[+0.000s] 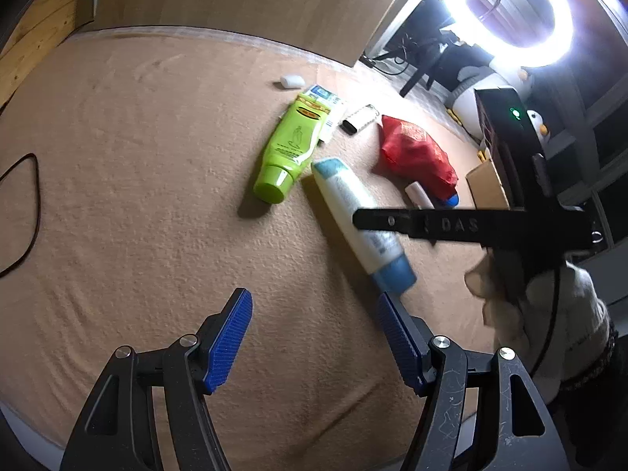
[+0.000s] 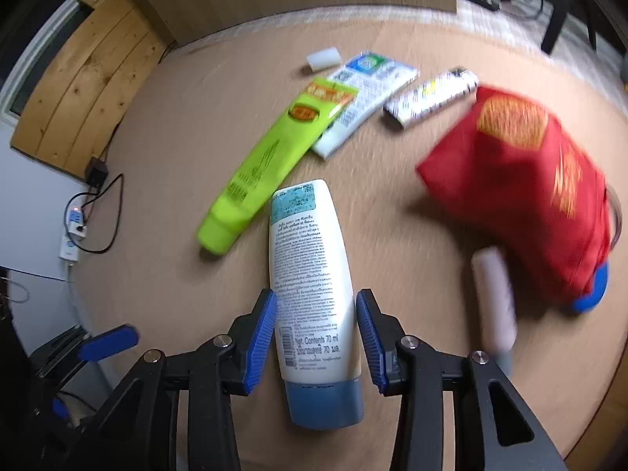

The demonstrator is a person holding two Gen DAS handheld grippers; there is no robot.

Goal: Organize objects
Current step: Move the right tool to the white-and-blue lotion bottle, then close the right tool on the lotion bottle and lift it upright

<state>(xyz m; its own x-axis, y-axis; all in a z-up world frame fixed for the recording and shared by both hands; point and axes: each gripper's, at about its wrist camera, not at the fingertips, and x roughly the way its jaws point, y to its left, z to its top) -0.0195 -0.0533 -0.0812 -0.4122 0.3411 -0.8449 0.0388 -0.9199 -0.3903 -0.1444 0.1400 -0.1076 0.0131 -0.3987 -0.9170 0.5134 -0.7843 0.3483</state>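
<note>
The right gripper (image 2: 316, 333) straddles a white tube with a blue cap (image 2: 310, 294) lying on the tan worktop (image 2: 176, 125), its blue pads (image 2: 262, 337) set either side of the tube's lower body. Whether the pads press the tube or stand just off it cannot be told.

In the right wrist view the tube runs from 12 o'clock down to its cap at 6 o'clock, just in front of the gripper. A lime-green tube (image 2: 267, 165) lies at 11 o'clock, its cap end close to the white tube's top corner, its flat end overlapping a printed white packet (image 2: 369, 90). A small white cap-like piece (image 2: 324, 58) sits beyond, near the worktop's far edge. A patterned white lighter-shaped item (image 2: 431, 96) lies at 1 o'clock. A red bag (image 2: 526, 196) fills 2 to 3 o'clock, with a pale pink tube (image 2: 495, 302) just beside its near edge.

The left gripper (image 1: 314, 337) hangs released over bare worktop, jaws wide, nothing between them. From the left wrist view, open cloth spreads from 8 to 11 o'clock up to the curved far edge; a dark cable (image 1: 27, 212) loops at 9 o'clock.
</note>
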